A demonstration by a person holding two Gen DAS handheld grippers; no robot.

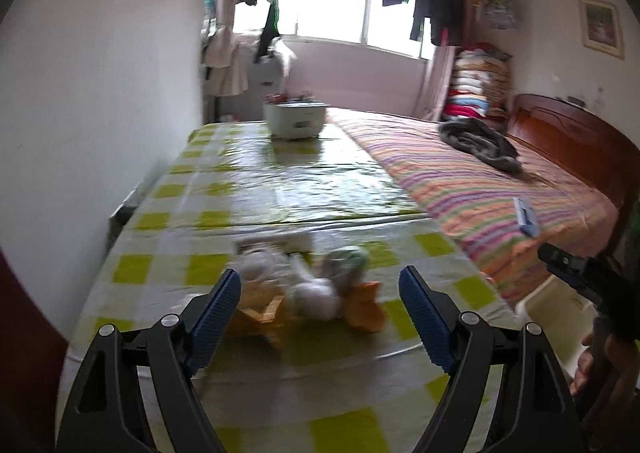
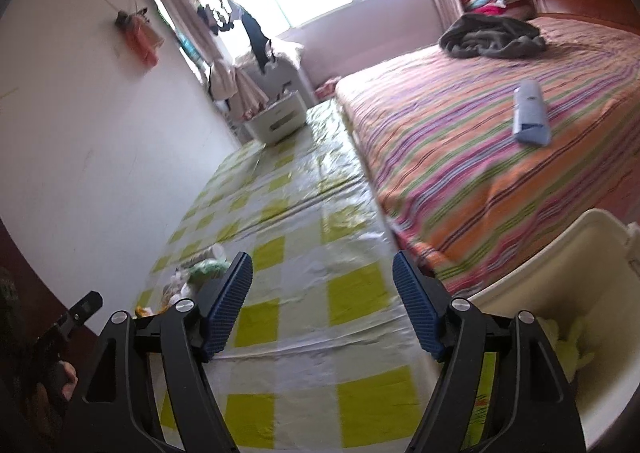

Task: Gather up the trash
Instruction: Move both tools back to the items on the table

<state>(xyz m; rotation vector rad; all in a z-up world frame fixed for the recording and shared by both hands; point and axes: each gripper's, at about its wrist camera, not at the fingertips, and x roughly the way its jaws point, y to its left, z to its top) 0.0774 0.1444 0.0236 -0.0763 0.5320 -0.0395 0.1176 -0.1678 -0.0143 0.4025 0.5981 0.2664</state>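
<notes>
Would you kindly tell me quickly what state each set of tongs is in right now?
Left tongs: open, holding nothing, trash pile just ahead.
Right tongs: open, holding nothing.

Loads of open space on the yellow-and-white checked plastic-covered tabletop (image 2: pixel 304 237): the whole middle strip ahead of the right hand-held gripper (image 2: pixel 322 293) is bare, and nothing sits between its wide-apart jaws. The blurry heap of crumpled white, green and orange trash (image 1: pixel 308 285) lies just in front of the left hand-held gripper (image 1: pixel 320 309), jaws spread, nothing blocking the way in. On the left a plain white wall (image 1: pixel 92 113) boxes the tabletop in. On the right the striped bed (image 2: pixel 500 157) butts right up against it. The white rice cooker (image 1: pixel 295 119) stands at the far end. The cream plastic bin (image 2: pixel 568 277) sits by the near right corner, mouth open.
</notes>
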